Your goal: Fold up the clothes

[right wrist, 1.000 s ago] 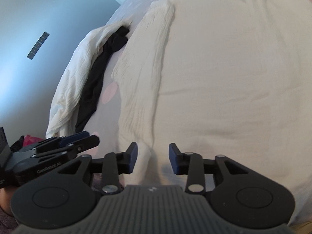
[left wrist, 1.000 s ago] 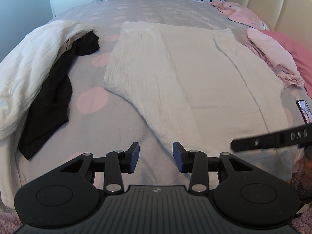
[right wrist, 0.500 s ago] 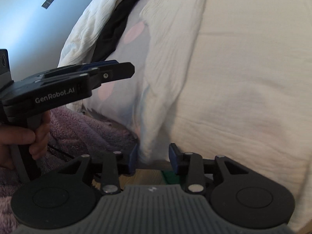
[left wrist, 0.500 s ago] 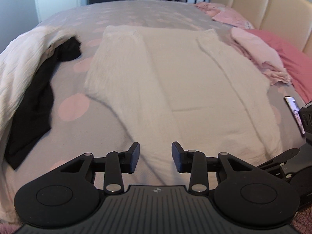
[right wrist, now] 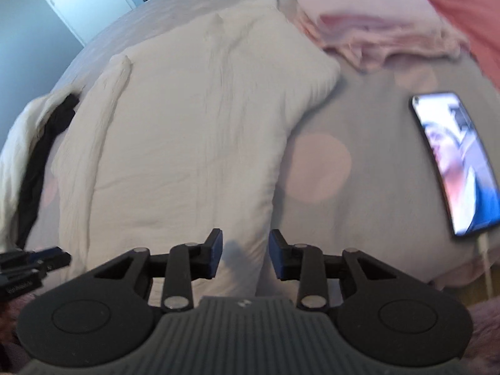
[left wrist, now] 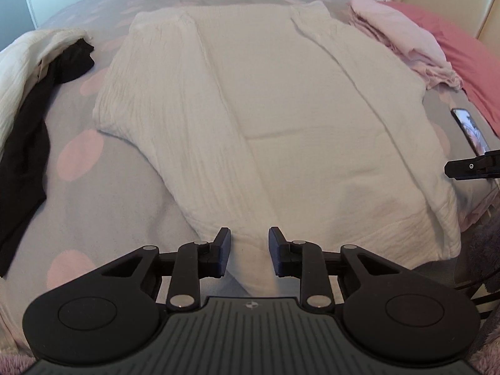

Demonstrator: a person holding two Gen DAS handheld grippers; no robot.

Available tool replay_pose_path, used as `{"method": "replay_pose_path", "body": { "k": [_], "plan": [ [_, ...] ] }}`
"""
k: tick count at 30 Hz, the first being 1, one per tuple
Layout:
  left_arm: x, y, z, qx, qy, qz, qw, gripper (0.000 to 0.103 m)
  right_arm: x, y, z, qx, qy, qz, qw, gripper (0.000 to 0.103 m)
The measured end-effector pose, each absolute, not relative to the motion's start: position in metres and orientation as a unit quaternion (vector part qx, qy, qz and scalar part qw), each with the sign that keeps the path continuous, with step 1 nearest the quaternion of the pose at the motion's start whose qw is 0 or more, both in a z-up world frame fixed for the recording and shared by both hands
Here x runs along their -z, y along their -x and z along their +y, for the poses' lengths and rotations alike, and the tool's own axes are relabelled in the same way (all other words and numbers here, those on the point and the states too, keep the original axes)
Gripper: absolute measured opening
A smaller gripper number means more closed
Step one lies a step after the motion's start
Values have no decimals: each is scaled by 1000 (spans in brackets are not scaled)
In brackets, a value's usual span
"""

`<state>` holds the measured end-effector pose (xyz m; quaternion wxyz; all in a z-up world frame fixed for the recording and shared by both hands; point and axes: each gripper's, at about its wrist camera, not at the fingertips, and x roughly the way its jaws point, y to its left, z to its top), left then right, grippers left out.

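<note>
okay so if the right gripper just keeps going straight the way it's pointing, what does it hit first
Most likely the white garment: its near right edge lies directly between the open fingers of the right gripper. The phone lies well off to the right. Depth is hard to judge.

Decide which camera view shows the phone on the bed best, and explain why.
The right wrist view: the phone lies whole, its lit screen facing up. In the left wrist view it is only a thin sliver at the right edge.

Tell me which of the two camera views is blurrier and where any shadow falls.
Right wrist view is blurrier: the phone and pink clothes smear. Left wrist view is sharp on the white garment. A small shadow falls on the garment between the right gripper jaws.
</note>
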<state>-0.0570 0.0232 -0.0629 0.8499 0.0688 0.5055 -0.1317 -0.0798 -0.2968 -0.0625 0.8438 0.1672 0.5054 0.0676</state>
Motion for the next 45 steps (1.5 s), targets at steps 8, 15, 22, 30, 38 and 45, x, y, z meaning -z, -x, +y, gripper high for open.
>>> {"method": "replay_pose_path", "body": {
  "k": [8, 15, 22, 30, 38, 45],
  "plan": [
    [75, 58, 23, 105, -101, 534, 833, 24, 77, 81, -268, -68, -80, 531, 841, 6],
    [45, 60, 31, 109, -52, 505, 855, 24, 59, 89, -282, -61, -97, 514, 850, 33],
    [-14, 28, 12, 162, -29, 456, 875, 24, 14, 69, -321, -42, -128, 517, 845, 45],
    [-31, -61, -56, 242, -28, 423, 873, 24, 14, 16, -360, 3, -154, 484, 862, 47],
    [-18, -188, -150, 267, -51, 443, 854, 24, 42, -25, -385, 24, -221, 456, 862, 47],
    [15, -289, -222, 278, -60, 510, 812, 24, 45, -59, -388, 19, -168, 478, 862, 47]
  ]
}}
